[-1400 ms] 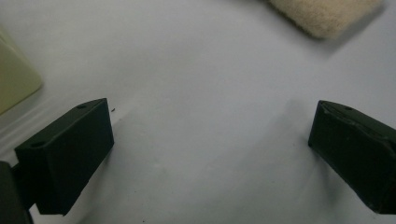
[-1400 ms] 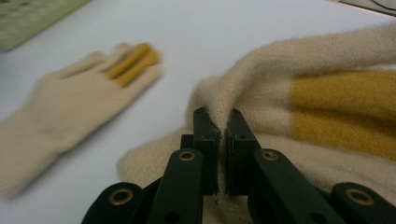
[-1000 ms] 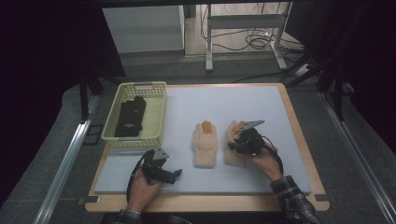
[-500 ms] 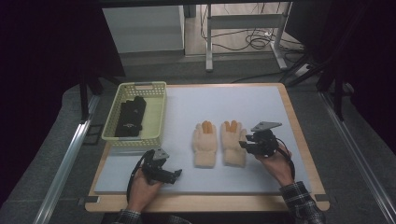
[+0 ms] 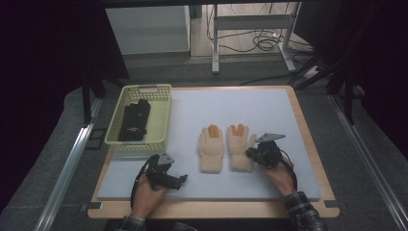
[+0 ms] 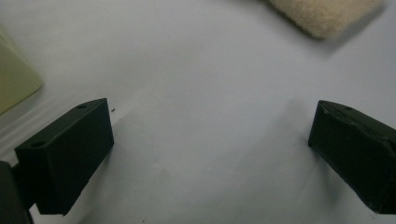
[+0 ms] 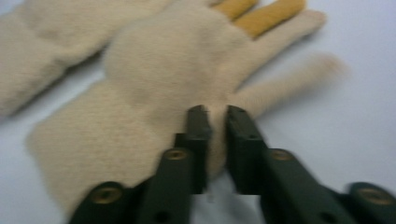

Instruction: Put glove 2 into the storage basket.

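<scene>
Two cream knit gloves with orange fingers lie flat side by side in the middle of the grey mat, the left glove (image 5: 211,147) and the right glove (image 5: 239,147). My right gripper (image 5: 251,154) sits at the right glove's thumb-side edge. In the right gripper view its jaws (image 7: 217,116) have just been closing and pinch a fold of that glove (image 7: 177,60) beside the thumb; the other glove (image 7: 51,32) lies beyond. My left gripper (image 5: 172,179) rests near the mat's front left, open (image 6: 210,140) over bare mat, with a cream cuff (image 6: 327,14) farther off.
A pale yellow basket (image 5: 163,91) stands at the mat's left with black gloves (image 5: 134,118) inside; its corner (image 6: 14,79) is visible in the left gripper view. The wooden table edge (image 5: 312,144) frames the mat. Cables and desk legs lie on the floor behind.
My right gripper moved from over the right glove out to its right edge and lower, and its jaws closed on the glove's edge. The left gripper stayed put.
</scene>
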